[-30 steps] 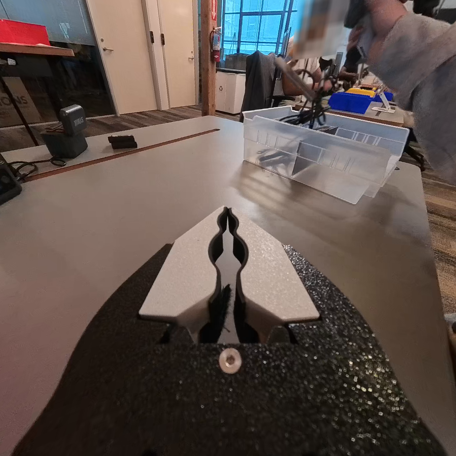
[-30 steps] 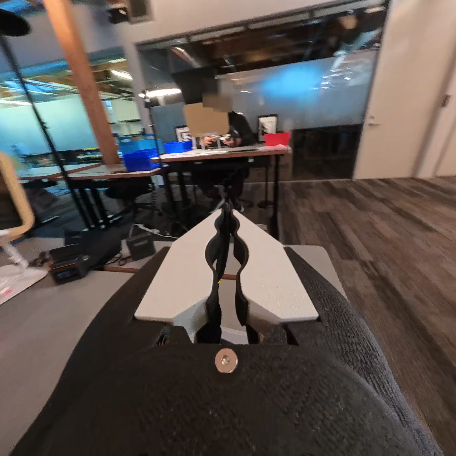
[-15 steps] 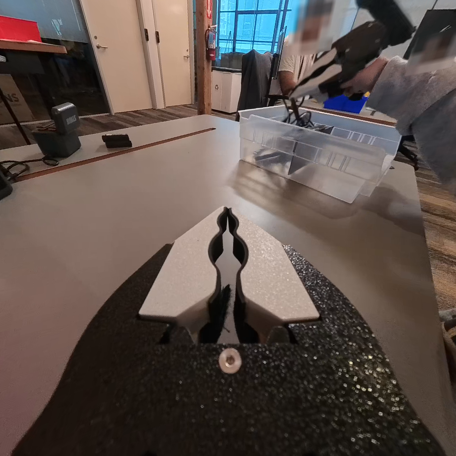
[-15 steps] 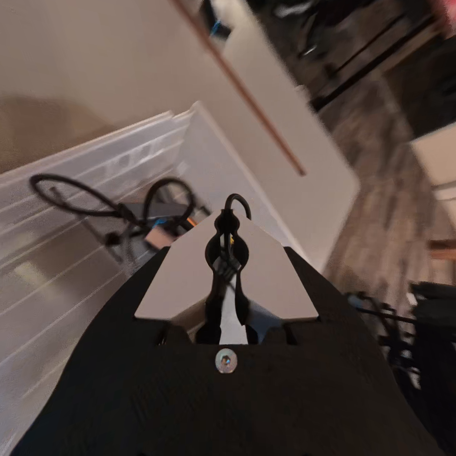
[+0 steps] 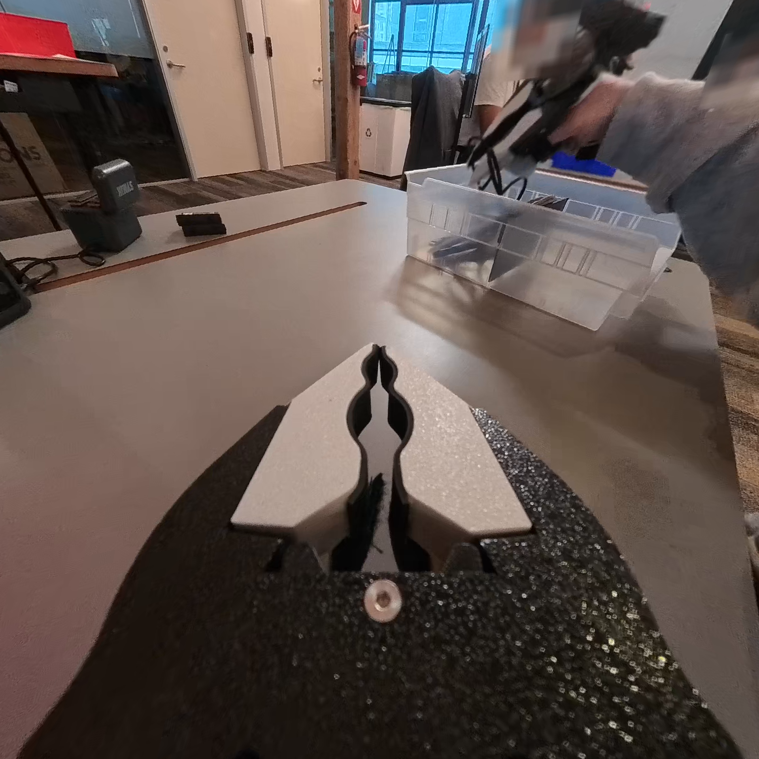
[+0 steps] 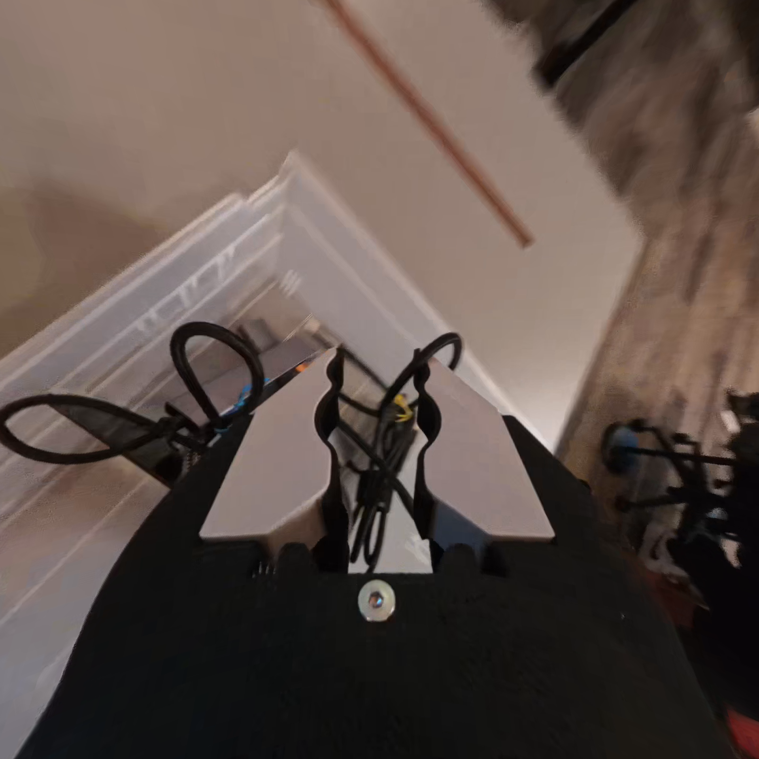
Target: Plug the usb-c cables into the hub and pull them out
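I have wide bare bench (image 5: 172,328) ahead of my left gripper (image 5: 378,356), whose fingers are pressed together, holding nothing, low over the surface. The clear bin (image 5: 534,263) sits near the bench's far right edge. My right gripper (image 6: 380,361) tilts steeply down over that bin (image 6: 143,320), fingers spread. The black usb-c cables (image 6: 384,464) lie loosely coiled in the bin, below the gap between those fingers; contact I cannot tell.

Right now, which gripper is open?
The right gripper, fingers spread over black cables in the clear bin. The left gripper is shut.
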The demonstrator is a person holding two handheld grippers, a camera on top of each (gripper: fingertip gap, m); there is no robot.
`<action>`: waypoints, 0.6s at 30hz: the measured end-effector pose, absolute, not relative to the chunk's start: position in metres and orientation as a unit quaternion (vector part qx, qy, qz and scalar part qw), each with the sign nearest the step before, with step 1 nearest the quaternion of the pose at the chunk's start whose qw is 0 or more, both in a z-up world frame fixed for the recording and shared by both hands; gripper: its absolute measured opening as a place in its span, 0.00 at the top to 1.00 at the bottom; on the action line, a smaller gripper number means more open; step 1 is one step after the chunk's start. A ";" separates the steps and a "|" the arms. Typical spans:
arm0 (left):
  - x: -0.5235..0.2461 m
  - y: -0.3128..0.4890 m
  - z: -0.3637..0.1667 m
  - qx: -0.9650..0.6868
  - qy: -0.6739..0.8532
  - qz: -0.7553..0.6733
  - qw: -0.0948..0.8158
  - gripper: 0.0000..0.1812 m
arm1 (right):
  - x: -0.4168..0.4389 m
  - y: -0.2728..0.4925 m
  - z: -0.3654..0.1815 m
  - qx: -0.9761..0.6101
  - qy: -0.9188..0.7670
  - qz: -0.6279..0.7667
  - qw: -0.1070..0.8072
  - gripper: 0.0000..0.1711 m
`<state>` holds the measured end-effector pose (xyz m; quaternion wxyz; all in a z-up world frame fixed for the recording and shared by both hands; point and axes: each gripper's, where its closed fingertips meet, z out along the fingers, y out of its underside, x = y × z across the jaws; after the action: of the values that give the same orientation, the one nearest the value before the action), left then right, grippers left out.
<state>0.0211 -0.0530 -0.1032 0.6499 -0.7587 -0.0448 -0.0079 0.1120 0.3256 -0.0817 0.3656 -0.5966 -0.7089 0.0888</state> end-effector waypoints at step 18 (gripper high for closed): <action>0.012 -0.041 -0.081 -0.717 -0.031 0.165 0.677 0.12 | 0.337 0.310 -0.055 -0.697 -0.332 0.098 0.628 0.40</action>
<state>0.0123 -0.0414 -0.0805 0.6768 -0.7167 -0.0313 0.1650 0.3368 0.3104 -0.0552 0.6283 -0.6967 -0.3319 0.0982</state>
